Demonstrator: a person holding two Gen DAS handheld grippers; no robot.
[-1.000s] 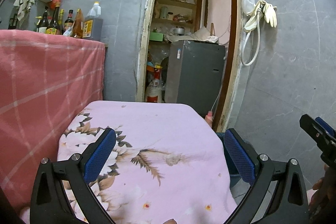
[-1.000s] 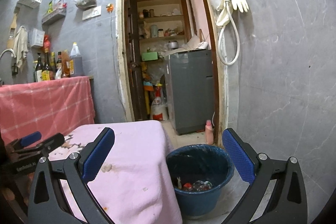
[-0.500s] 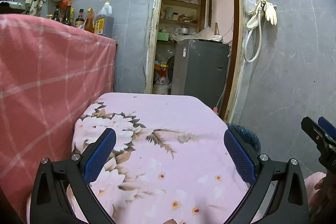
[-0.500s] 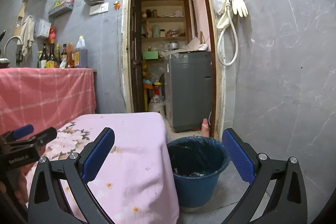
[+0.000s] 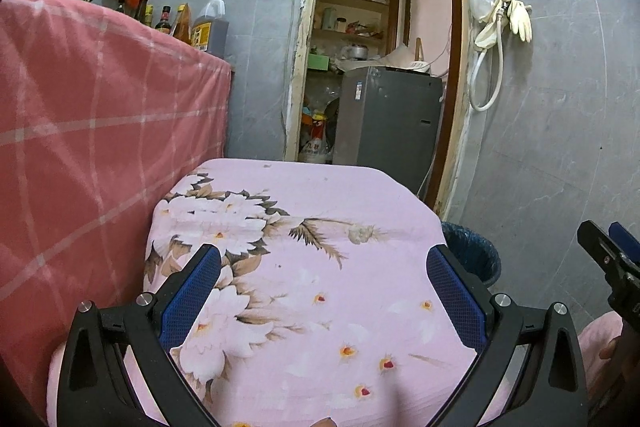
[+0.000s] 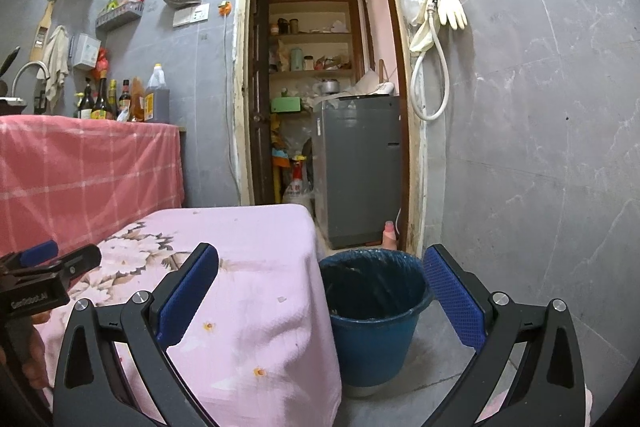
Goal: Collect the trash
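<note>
Both grippers (L (image 5: 323, 291), R (image 6: 320, 291)) empty, agape.

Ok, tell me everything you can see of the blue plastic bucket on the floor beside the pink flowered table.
The blue plastic bucket is round, tapering toward a paler base, and stands upright on the grey floor. A dark bin liner folds over its rim. It sits close beside the hanging edge of the pink flowered tablecloth, in front of the doorway; whether they touch is unclear. Inside looks dark, with little showing from this angle. From the left wrist view only its rim peeks past the table corner. Neither gripper touches it.
</note>
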